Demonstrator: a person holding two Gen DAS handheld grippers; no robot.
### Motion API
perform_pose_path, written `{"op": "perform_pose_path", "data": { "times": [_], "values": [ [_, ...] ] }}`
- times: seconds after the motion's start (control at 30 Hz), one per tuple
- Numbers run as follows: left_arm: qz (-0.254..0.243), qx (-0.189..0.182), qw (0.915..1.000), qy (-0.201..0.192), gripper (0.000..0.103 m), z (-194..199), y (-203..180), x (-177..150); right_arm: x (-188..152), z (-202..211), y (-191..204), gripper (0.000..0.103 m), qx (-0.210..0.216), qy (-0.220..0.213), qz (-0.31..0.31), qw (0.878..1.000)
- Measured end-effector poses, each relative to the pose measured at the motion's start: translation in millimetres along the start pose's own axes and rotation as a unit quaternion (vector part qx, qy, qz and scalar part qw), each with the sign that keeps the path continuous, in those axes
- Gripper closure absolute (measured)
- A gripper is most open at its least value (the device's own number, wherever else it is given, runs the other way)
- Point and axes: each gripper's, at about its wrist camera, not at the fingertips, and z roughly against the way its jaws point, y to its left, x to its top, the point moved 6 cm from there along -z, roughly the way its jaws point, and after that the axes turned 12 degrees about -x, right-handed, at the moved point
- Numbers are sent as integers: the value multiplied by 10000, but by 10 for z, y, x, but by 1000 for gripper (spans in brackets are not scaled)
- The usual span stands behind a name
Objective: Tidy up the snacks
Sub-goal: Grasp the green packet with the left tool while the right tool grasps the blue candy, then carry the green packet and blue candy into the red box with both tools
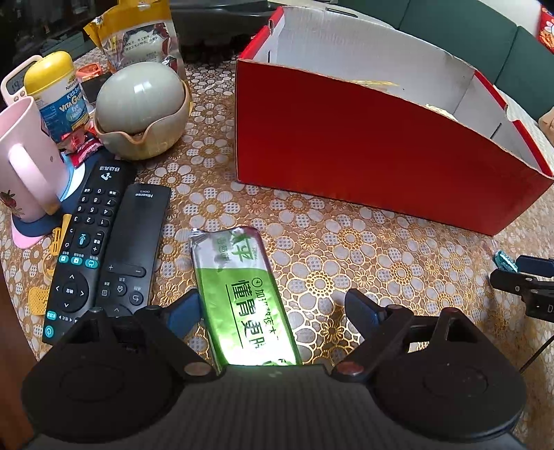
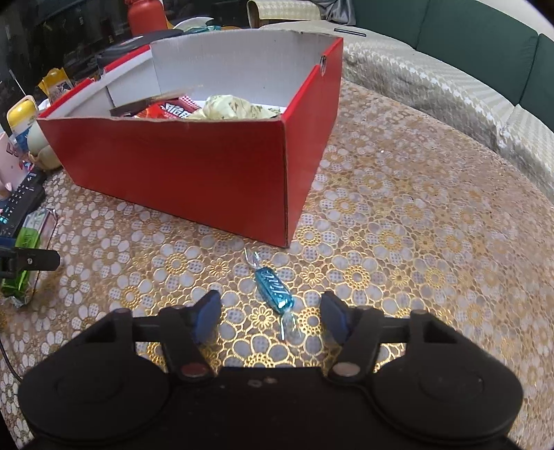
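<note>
A green and silver snack packet (image 1: pixel 239 294) lies flat on the table between the open fingers of my left gripper (image 1: pixel 273 311); the jaws stand wide on either side of it, the left one close beside it. It also shows at the left edge of the right wrist view (image 2: pixel 26 249). A blue wrapped candy (image 2: pixel 273 290) lies on the table between the open fingers of my right gripper (image 2: pixel 270 316), untouched. An open red cardboard box (image 1: pixel 363 149) (image 2: pixel 194 162) stands beyond both, with several snacks inside.
Two black remotes (image 1: pixel 104 252), a pink mug (image 1: pixel 24 162), a yellow-lidded vitamin bottle (image 1: pixel 55 93), a grey lidded bowl (image 1: pixel 142 110) and a snack bag (image 1: pixel 138 31) crowd the left side. The table has a gold floral cloth (image 2: pixel 415 242). A sofa (image 2: pixel 450 86) runs behind.
</note>
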Motion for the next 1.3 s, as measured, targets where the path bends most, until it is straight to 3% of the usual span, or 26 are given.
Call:
{"op": "perform_pose_path", "data": {
  "times": [0.17,0.33,0.4,0.6,0.87,1.3],
  "values": [
    [-98,184,9998,-9,22,-8,-28,13,31,-8,27,57,-71,-71,143,9998],
    [-296,341,9989,-130,56,7,-47,24,12,31,136,73,-121,-236,441,9987],
    [-325,347,9987,-156,61,17,-51,26,10,40,169,79,-124,-266,495,9983],
    [-311,286,9990,-161,61,34,-45,11,-6,56,197,91,-168,-296,362,9988],
    [-288,179,9993,-135,61,92,-57,-36,-99,174,142,91,-141,-284,-19,9995],
    [-425,-145,9981,-413,61,452,-291,59,-39,758,174,91,85,-614,-233,9978]
  ]
}}
